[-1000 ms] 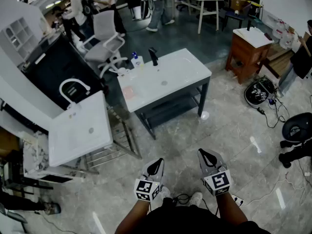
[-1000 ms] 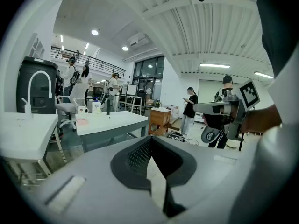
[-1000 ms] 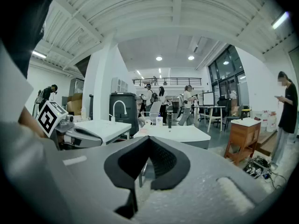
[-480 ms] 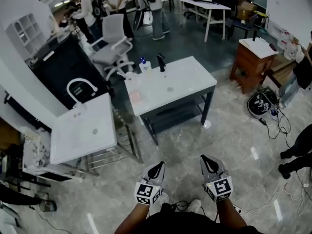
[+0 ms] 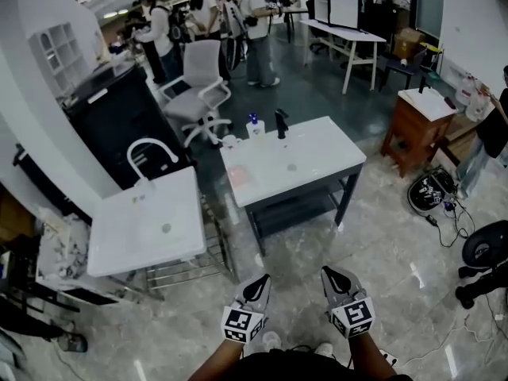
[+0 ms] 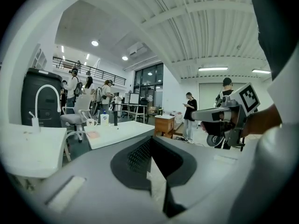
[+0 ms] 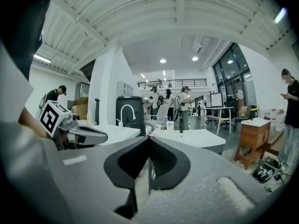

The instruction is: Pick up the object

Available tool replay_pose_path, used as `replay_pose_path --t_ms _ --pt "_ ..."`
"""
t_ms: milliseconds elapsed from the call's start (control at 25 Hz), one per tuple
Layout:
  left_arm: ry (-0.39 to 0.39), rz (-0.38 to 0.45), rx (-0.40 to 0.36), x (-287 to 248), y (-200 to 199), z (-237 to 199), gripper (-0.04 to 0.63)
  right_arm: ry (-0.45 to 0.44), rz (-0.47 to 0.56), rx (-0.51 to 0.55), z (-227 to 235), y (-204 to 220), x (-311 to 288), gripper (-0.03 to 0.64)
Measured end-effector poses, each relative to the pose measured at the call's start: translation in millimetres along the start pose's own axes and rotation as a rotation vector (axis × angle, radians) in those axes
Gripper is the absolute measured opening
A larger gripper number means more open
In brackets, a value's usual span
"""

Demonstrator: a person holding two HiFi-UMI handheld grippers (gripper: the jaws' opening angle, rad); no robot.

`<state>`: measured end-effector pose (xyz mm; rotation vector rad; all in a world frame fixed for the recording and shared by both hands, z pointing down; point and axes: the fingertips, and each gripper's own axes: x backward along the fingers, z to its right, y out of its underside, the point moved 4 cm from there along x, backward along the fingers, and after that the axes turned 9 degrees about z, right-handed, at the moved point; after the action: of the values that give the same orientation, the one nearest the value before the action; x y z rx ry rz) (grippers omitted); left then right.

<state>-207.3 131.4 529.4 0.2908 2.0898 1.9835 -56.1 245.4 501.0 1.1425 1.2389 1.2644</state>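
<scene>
On the white table [image 5: 317, 153] across the room stood a bottle [image 5: 254, 125], a black tap [image 5: 281, 122] and a cup [image 5: 228, 141] along its far edge, with a pink pad [image 5: 239, 175] lying flat nearer its left end. Which of these was the object to pick up I could not tell. Well apart from the table, low over the marble floor [image 5: 397, 244], the left gripper [image 5: 259, 280] and right gripper [image 5: 330, 273] pointed toward it side by side. Both had their jaws closed together with nothing between them. Left of the table stood a white sink [image 5: 119, 228] with an arched tap [image 5: 151, 153]. Behind the table were an office chair [image 5: 198, 86] and several standing people [image 5: 254, 14], and to its right a wooden cabinet [image 5: 417, 129].
</scene>
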Motion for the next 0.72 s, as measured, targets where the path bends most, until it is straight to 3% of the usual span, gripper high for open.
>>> replay_pose_path --t_ms 360,720 --pt "0.035 0.012 0.002 12 -1 -43 0.018 0.026 0.027 0.018 -37 -5 -31 0.005" --pt "0.062 0.035 0.023 -1 5 -49 0.018 0.054 -0.028 0.013 -26 8 -40 0.005"
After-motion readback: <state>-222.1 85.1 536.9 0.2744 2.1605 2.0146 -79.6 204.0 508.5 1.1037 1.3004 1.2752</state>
